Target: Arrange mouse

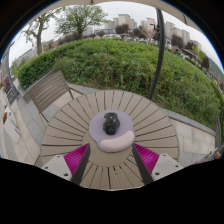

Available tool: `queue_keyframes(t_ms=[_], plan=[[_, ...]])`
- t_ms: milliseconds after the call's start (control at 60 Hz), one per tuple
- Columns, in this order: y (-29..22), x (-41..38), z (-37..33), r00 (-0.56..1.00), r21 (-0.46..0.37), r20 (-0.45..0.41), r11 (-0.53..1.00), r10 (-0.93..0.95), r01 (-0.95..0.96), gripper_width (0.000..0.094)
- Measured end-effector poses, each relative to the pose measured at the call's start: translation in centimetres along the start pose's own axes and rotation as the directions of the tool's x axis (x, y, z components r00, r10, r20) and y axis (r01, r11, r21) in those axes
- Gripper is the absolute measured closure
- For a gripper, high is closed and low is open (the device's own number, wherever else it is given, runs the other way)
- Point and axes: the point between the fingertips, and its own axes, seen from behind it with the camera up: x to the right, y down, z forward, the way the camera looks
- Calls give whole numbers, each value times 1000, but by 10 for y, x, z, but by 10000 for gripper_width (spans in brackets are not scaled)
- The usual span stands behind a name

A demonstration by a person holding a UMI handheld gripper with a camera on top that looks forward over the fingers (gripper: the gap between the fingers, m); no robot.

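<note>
Slatted table (60,130), dark mouse (111,123), fingers (110,158) apart.

This is an outdoor terrace or garden patio in a built-up area. A round slatted wooden bench (70,120) stands on pale paving (190,135), with a slatted garden seat (45,92) beside it. A wide green hedge (120,65) runs behind them, with trees (78,18) and city buildings (150,25) beyond, under an open sky.
</note>
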Motion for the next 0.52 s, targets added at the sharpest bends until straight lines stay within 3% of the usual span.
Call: queue_keyframes(t_ms=[233, 517], plan=[[20, 6, -100, 997, 52, 1, 996, -71, 71, 81], [6, 16, -121, 997, 133, 3, 988, -74, 73, 81]])
